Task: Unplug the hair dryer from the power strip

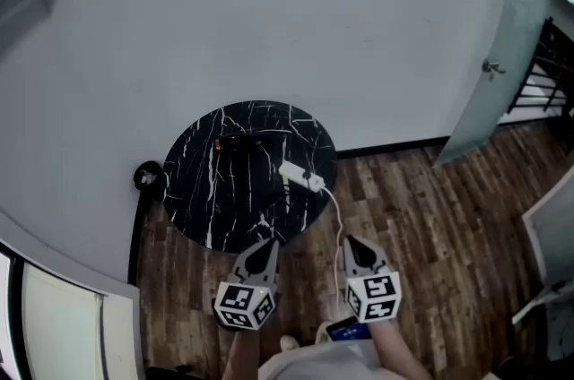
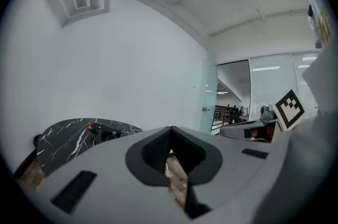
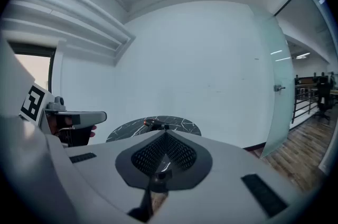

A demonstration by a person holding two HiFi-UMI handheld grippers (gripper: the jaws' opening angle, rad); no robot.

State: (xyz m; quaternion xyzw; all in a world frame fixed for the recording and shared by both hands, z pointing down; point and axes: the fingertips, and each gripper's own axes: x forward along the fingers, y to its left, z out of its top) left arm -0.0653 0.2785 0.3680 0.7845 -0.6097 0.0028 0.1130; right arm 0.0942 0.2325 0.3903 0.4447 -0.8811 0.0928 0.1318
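I hold both claws low in front of me, over the wooden floor (image 1: 430, 217), and neither reaches the things on the round black marble surface (image 1: 202, 199).

My left claw (image 1: 266, 244) is clenched: in the left gripper view its two jaws meet at the tip and there is nothing between them. The tip stands just at the near edge of the surface in the head view, but I cannot tell whether it touches it. My right claw (image 1: 352, 242) is also clenched and empty; its jaws are pressed together in the right gripper view. It is beside the left one, a little to the right, past the rim of the surface.

The hair dryer (image 1: 235, 145) is dark and lies on the far part of the surface, near the white wall (image 1: 269, 11). It has a small orange spot on its body. The white power strip (image 1: 301, 177) lies on the right side of the surface, nearer to me than the hair dryer. Its white cable (image 1: 339, 221) falls over the rim and runs down to the floor, just beside my right claw. The cord of the hair dryer is too dark against the marble, so I cannot see the plug.

At the right stands a frosted glass door (image 1: 489, 56).
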